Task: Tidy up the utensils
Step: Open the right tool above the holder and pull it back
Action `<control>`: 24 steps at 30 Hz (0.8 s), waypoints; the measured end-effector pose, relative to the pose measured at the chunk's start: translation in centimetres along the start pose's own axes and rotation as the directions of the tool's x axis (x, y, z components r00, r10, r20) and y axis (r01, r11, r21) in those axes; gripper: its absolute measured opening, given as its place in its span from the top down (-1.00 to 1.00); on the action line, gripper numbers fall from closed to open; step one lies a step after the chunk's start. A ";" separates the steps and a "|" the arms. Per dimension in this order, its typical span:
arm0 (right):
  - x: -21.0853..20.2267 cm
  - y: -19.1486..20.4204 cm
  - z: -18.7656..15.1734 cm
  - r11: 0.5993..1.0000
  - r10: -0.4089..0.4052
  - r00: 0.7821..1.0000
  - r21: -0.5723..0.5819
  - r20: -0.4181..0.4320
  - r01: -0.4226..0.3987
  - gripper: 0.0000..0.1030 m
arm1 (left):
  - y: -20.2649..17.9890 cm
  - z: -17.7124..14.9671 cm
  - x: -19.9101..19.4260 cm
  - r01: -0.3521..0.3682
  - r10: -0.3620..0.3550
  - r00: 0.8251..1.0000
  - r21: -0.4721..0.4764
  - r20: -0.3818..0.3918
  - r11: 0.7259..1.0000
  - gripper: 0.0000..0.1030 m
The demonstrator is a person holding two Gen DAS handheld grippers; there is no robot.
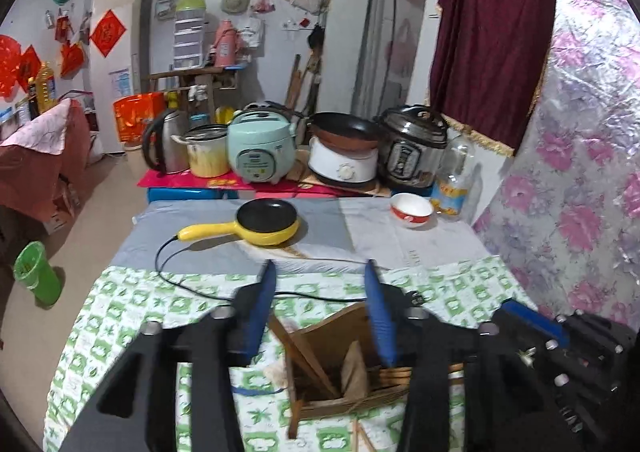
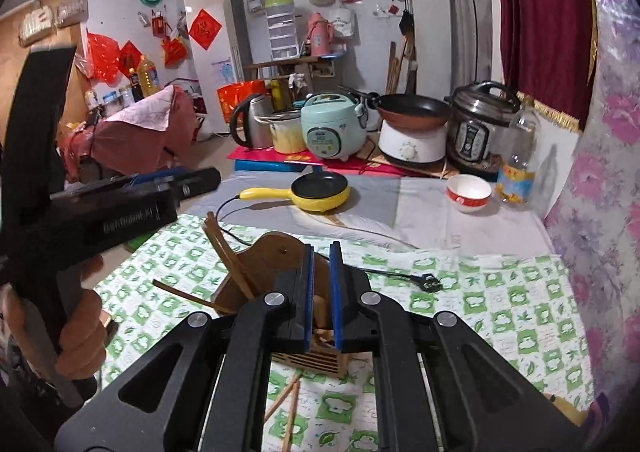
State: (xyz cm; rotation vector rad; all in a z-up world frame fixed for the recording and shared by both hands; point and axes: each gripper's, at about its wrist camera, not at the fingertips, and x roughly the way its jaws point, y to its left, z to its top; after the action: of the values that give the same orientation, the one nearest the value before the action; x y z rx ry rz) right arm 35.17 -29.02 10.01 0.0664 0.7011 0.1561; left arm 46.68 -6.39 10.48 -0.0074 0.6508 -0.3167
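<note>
Chopsticks (image 2: 289, 402) loose on green-checked worktop (image 2: 500, 316), just in front of wooden holder (image 2: 260, 268); light, stiff, thin, likely to roll; best pinched mid-shaft. Right gripper (image 2: 320, 292) jaws nearly together above holder, apparently on something brown, unconfirmed. Left gripper (image 1: 322, 308) jaws apart over holder. Beyond: yellow pan (image 2: 320, 192), bowl (image 2: 468, 194).

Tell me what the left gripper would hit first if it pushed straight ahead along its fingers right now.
Probably the wooden utensil holder: the open left gripper points at it, blue fingers either side of its raised back. Beyond lie the black cord and yellow pan. Depth is unclear.
</note>
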 end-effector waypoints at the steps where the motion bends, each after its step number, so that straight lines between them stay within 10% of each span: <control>1: -0.6 -0.1 0.0 1.000 0.005 1.000 0.011 0.012 -0.005 0.79 | 0.1 -0.1 -0.4 -0.010 0.010 1.000 0.005 0.001 1.000 0.03; 6: -4.7 0.2 -0.4 0.999 0.003 0.997 0.031 0.074 -0.005 0.65 | 1.0 -0.9 -4.5 -0.027 0.028 0.998 -0.028 0.052 0.999 -0.55; 24: -18.6 3.8 -9.1 1.000 -0.024 0.972 0.021 0.235 0.019 -0.14 | -1.9 -13.5 -20.1 -0.203 0.199 0.954 -0.005 0.225 0.979 -0.89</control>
State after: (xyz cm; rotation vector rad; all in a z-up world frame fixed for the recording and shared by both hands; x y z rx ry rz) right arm 14.84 -28.26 15.31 0.0935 0.4662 0.1184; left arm 23.04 -1.04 11.81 0.0395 0.4193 -0.1220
